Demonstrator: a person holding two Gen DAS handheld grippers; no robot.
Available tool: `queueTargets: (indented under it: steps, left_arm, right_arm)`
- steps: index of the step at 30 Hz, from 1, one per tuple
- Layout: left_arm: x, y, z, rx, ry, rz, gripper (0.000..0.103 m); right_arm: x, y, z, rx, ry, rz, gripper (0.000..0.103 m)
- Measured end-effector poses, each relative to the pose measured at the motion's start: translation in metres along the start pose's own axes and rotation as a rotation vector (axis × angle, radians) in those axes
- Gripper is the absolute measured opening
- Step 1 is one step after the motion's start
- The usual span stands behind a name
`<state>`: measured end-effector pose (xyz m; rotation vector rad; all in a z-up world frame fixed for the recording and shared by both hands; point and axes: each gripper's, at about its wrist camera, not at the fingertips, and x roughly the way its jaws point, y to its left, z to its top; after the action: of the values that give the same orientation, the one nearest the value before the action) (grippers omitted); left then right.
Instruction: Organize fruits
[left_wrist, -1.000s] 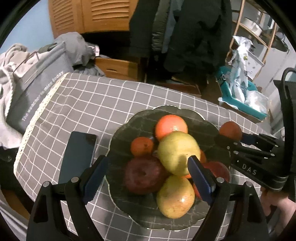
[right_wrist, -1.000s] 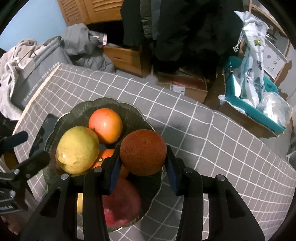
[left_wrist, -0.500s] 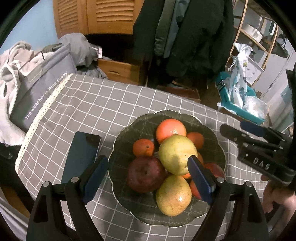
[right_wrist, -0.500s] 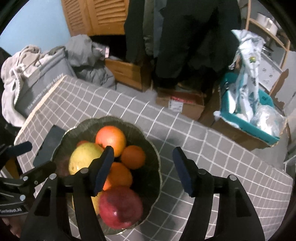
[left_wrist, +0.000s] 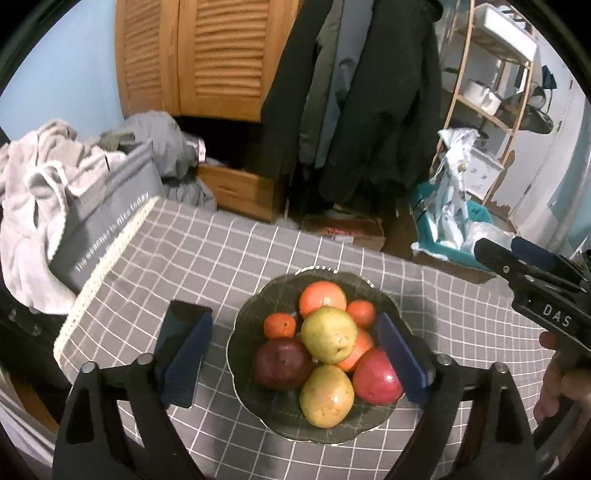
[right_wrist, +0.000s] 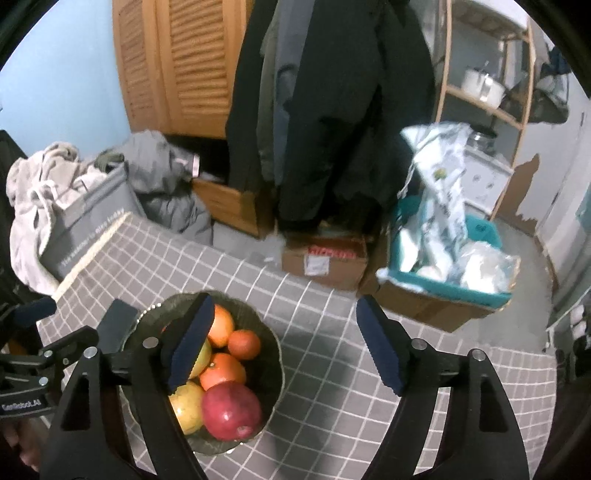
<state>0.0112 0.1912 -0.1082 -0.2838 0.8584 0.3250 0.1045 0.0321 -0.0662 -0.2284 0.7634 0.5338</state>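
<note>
A dark scalloped bowl (left_wrist: 243, 332) sits on the grey checked tablecloth and holds several fruits: a yellow pear (left_wrist: 328, 334) on top, a second pear (left_wrist: 327, 395), a dark red apple (left_wrist: 282, 363), a red apple (left_wrist: 376, 376) and several oranges (left_wrist: 322, 298). The bowl also shows in the right wrist view (right_wrist: 275, 354). My left gripper (left_wrist: 295, 362) is open and empty, raised above the bowl. My right gripper (right_wrist: 284, 347) is open and empty, raised above the bowl's right side; it shows at the right edge of the left wrist view (left_wrist: 513, 254).
A dark phone (left_wrist: 181, 325) lies on the cloth left of the bowl. A grey bag (left_wrist: 99, 225) with laundry stands past the table's left edge. Beyond the far edge are a cardboard box (right_wrist: 325, 258), a teal basket (right_wrist: 450, 280), hanging coats and a shelf.
My right gripper opened and let the orange go into the bowl, then lifted away. Both grippers have risen, so the bowl looks smaller and lower.
</note>
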Motion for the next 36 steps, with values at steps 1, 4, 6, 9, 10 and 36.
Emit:
queueTargets:
  steps: [1, 4, 6, 9, 10, 36]
  left_arm:
    - [-0.007, -0.002, 0.001, 0.004, -0.017, -0.001, 0.096]
    - [-0.023, -0.005, 0.005, 0.014, -0.054, -0.004, 0.098]
    - [-0.035, -0.009, 0.007, 0.016, -0.079, -0.012, 0.099]
    - [-0.051, -0.014, 0.010, 0.021, -0.116, -0.025, 0.102]
    - [-0.056, -0.015, 0.011, 0.026, -0.128, -0.027, 0.102]
    - [-0.151, -0.050, 0.013, 0.089, -0.385, -0.084, 0.102]
  right_arm:
    - [-0.006, 0.000, 0.001, -0.001, -0.014, -0.005, 0.079]
    - [-0.029, -0.002, 0.004, -0.002, -0.059, -0.013, 0.079]
    - [-0.043, -0.002, 0.006, -0.003, -0.087, -0.020, 0.082]
    - [-0.063, -0.005, 0.009, 0.003, -0.125, -0.029, 0.083]
    - [-0.068, -0.006, 0.009, 0.004, -0.132, -0.030, 0.083]
    - [-0.169, -0.025, -0.008, 0.002, -0.316, -0.092, 0.083]
